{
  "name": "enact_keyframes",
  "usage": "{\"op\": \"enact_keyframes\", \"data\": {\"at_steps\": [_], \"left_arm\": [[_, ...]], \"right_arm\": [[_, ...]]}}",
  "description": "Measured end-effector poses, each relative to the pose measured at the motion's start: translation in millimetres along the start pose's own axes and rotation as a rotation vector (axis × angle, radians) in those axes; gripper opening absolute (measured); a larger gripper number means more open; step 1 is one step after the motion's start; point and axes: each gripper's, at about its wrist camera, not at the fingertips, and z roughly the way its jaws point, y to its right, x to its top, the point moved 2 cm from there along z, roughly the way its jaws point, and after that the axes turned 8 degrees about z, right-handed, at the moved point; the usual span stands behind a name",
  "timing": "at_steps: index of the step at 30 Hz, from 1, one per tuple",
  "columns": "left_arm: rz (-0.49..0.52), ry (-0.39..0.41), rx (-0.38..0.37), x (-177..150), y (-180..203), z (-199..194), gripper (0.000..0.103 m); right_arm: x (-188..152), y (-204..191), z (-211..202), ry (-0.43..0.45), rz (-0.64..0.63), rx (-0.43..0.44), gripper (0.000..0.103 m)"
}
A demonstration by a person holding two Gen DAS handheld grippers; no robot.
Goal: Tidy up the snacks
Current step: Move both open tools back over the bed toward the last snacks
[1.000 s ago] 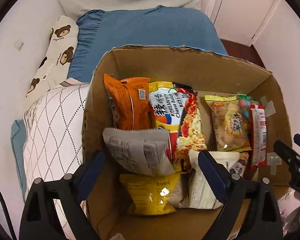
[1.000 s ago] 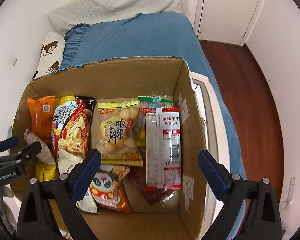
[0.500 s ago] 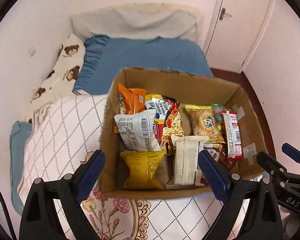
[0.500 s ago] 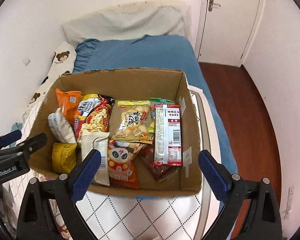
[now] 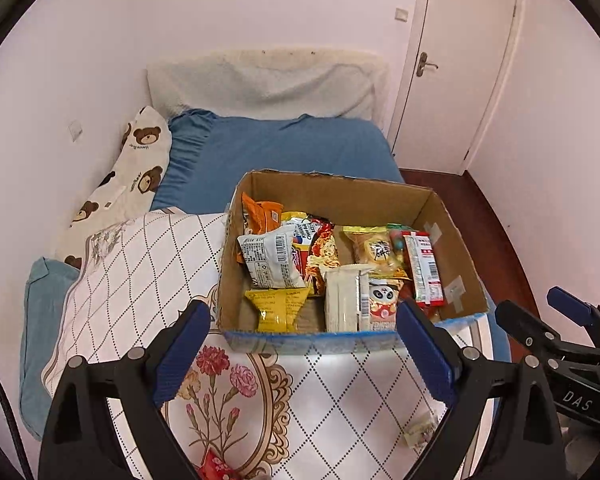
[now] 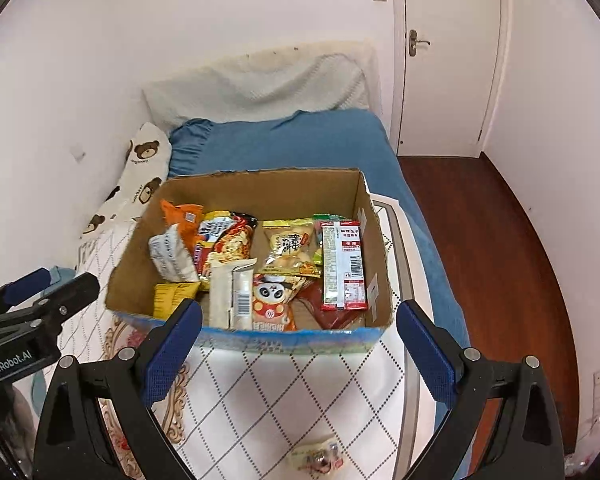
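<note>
Gaping empty, both grippers (image 5: 303, 350) (image 6: 299, 344) hover seemingly clear before the box's (image 5: 312, 338) near rim

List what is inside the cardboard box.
The cardboard box holds snack packets: an orange bag, noodle packet, yellow pouch, panda packet and red-and-white strip pack. Whatever lies beneath them, and most of the box floor, is covered.

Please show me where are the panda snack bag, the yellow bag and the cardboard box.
panda bag (image 6: 271, 300): right wrist view, on the panda face.
yellow bag (image 5: 277, 307): left wrist view, middle of its front.
box (image 5: 340, 196): left wrist view, inner far wall.
</note>
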Motion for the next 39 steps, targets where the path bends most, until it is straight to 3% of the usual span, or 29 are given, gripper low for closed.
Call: {"op": "enact_keyframes", "data": {"at_steps": [4, 9, 20, 24, 30, 39], "left_arm": [[-0.004, 0.007, -0.005, -12.2, 1.7, -13.4, 0.095], [-0.024, -0.042, -0.009, -43.9, -1.7, -11.0, 0.095], [-0.13, -0.308, 0.009, -153.4, -27.3, 52.2, 0.095], [-0.188, -0.388, 0.026, -185.5, -44.8, 71.1, 0.095], [-0.243, -0.468, 0.061, -210.4, -73.3, 91.2, 0.095], [-0.287, -0.514, 0.053, -213.5, -97.4, 113.3, 0.095]], "right_arm": [[-11.8, -0.7, -17.9, 0.01, 0.004, 0.015, 0.1], [-38.2, 9.7, -14.2, -0.034, 0.025, 0.002, 0.1], [-153.9, 64.9, 84.0, -0.373, 0.154, -0.054, 0.1], [-178.1, 74.6, 116.2, -0.45, 0.205, -0.055, 0.1], [-198.3, 77.1, 153.4, -0.505, 0.216, -0.065, 0.1], [-210.8, 64.5, 185.4, -0.562, 0.162, -0.107, 0.103]]}}
